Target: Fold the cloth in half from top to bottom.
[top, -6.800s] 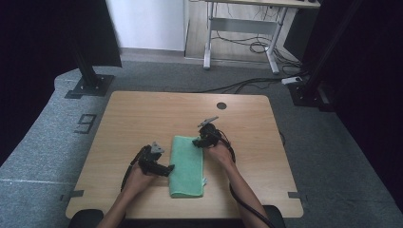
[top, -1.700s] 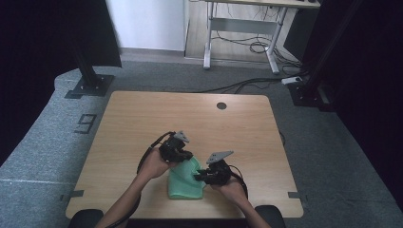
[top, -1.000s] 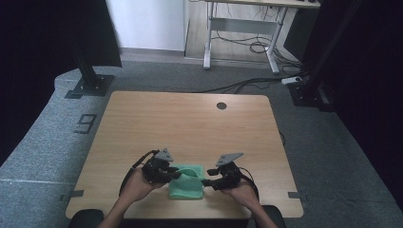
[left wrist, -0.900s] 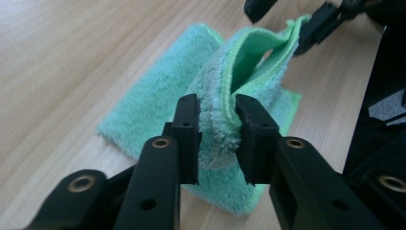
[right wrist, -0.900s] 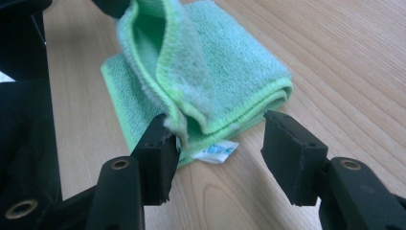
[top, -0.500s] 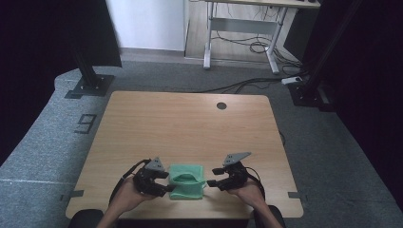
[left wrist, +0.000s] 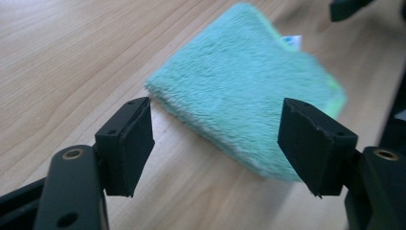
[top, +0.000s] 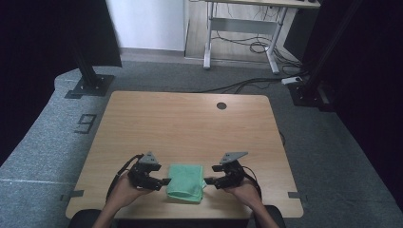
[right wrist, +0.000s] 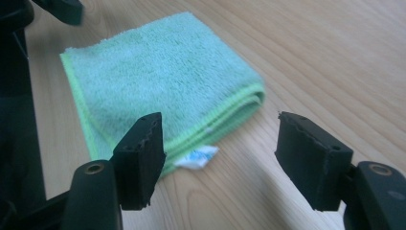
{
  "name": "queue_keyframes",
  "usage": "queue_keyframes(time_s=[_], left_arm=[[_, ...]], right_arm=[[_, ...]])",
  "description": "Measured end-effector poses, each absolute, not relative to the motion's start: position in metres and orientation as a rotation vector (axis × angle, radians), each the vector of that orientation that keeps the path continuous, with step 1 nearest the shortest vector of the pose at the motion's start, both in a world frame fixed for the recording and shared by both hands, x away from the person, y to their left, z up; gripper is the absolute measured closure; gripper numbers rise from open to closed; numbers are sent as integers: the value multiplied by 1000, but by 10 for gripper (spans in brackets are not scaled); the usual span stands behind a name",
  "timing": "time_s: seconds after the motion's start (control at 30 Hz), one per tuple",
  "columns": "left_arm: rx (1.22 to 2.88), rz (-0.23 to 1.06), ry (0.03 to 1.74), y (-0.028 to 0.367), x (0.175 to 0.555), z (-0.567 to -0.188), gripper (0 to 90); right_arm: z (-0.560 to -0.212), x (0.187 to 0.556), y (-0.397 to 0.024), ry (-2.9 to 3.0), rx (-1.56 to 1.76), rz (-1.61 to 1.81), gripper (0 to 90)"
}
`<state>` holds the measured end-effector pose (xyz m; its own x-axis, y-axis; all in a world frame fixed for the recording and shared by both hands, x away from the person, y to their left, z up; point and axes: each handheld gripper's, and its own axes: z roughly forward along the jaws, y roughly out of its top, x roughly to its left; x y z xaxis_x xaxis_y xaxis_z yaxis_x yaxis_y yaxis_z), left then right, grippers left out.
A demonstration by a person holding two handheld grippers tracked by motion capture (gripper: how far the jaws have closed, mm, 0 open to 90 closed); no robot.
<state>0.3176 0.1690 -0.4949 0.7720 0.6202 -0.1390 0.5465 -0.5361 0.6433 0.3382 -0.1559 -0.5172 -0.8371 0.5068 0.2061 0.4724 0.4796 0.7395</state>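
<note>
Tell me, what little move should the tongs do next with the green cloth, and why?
Probably draw both tongs back a little from the green cloth. It lies folded into a small square near the table's front edge, and the left tongs and right tongs have just been opening, with no cloth pinched between them. The fold looks finished.

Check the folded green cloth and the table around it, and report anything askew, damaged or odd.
Nothing stands out. The green cloth lies folded and flat near the table's front edge, edges fairly even. A small white label pokes from one corner, which is normal. The left gripper and right gripper flank it, jaws open, having just released.
</note>
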Motion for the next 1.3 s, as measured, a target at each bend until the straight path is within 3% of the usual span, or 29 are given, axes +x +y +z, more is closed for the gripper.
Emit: queue_keyframes(time_s=[0.37,0.57,1.0,1.3], left_arm=[[2324,191,902,162,317,-534,265],[2316,262,897,158,324,-536,239],[2255,341,937,153,367,-541,197],[2219,335,920,159,354,-528,208]], right_arm=[[-539,339,-127,2645,912,1153,297],[-542,345,-121,2610,897,1091,319],[-543,391,-127,2549,1006,1097,339],[-522,369,-135,2574,939,1196,430]])
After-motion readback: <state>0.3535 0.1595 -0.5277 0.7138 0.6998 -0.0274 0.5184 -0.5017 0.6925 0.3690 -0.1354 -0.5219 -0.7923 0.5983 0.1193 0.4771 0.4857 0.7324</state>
